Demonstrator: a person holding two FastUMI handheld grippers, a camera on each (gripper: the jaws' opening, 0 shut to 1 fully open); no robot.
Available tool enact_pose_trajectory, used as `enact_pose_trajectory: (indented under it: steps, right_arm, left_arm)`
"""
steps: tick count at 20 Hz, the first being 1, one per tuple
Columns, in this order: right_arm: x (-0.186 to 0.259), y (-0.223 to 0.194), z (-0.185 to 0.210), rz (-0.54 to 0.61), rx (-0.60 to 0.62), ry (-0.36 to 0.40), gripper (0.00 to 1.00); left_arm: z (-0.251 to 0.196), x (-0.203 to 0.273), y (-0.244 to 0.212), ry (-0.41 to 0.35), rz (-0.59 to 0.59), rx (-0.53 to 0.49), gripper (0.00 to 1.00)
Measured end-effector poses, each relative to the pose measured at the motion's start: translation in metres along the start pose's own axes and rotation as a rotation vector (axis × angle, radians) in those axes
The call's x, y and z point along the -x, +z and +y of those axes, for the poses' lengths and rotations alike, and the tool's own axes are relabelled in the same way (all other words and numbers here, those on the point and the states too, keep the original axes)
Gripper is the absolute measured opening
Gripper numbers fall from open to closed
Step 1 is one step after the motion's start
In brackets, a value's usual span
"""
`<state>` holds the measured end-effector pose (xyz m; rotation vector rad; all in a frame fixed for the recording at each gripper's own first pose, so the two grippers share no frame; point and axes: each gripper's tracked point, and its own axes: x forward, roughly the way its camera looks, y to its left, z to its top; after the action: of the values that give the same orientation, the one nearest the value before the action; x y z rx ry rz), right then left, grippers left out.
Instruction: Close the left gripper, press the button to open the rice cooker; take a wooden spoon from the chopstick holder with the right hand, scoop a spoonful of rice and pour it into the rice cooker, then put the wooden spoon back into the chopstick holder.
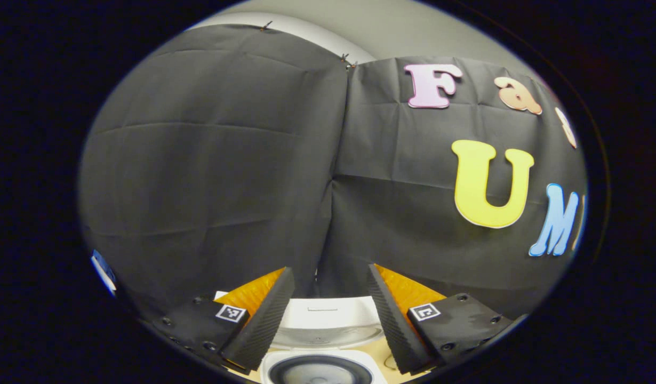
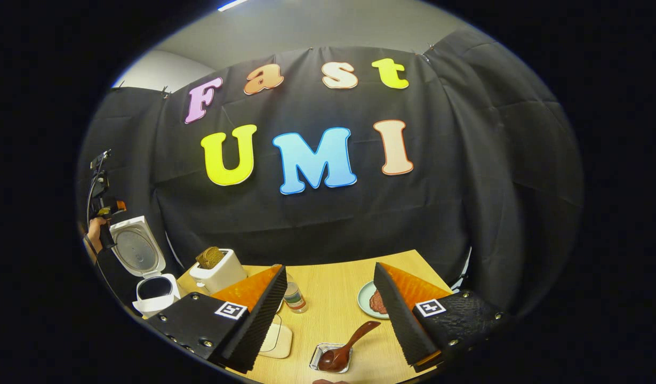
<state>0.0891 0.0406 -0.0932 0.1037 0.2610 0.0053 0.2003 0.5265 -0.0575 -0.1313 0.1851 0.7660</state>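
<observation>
The cooker (image 2: 146, 269) stands at the far left edge of the surface (image 2: 338, 314) with its lid already up, so the button step looks done; in the left gripper view the left claw (image 1: 328, 314) hangs spread wide just above the open pot (image 1: 320, 370), gripping nothing, with the raised lid (image 1: 322, 320) beyond it. The step in hand seems to be the right hand's: the right claw (image 2: 328, 312) is also spread and empty, poised over the middle of the surface. The spoon (image 2: 346, 341) lies just ahead of it, its bowl resting in a small clear tray (image 2: 328, 358) and its handle slanting up and to the right; whether the tray holds rice cannot be told, since the bowl of the spoon hides the bottom. I cannot make out a chopstick holder with any certainty. The next move, by my reckoning, calls for the right claw to come down over the slanted handle and clench on it firmly enough that the spoon will not twist when it is loaded, then carry it level across to the cooker well off to the left. A toaster (image 2: 217, 269) with bread in its slot stands beside the cooker, a small jar (image 2: 294, 298) nearer the middle, a plate (image 2: 375, 300) with something dark red on it to the right, and a pale flat dish (image 2: 277, 338) beside the tray.
</observation>
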Motion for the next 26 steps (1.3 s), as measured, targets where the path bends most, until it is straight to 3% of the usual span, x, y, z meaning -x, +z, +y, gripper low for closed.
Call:
enact_pose_trajectory:
  steps: [5, 6, 10, 26]
  right_arm:
    - [-0.004, 0.003, 0.005, -0.004, -0.008, 0.003, 0.99]
    - [-0.005, 0.002, 0.009, 0.0, -0.012, 0.012, 0.99]
    - [-0.004, -0.001, 0.02, 0.004, -0.008, 0.041, 0.99]
    - [0.02, 0.012, 0.003, -0.057, 0.027, 0.071, 0.99]
  left_arm:
    - [0.012, -0.032, -0.029, 0.035, 0.072, -0.051, 0.95]
    - [0.016, -0.031, -0.027, 0.053, 0.052, -0.106, 0.95]
    - [0.012, -0.028, -0.031, 0.047, 0.056, -0.084, 0.96]
    - [-0.004, 0.081, -0.079, -0.003, 0.053, -0.062, 0.95]
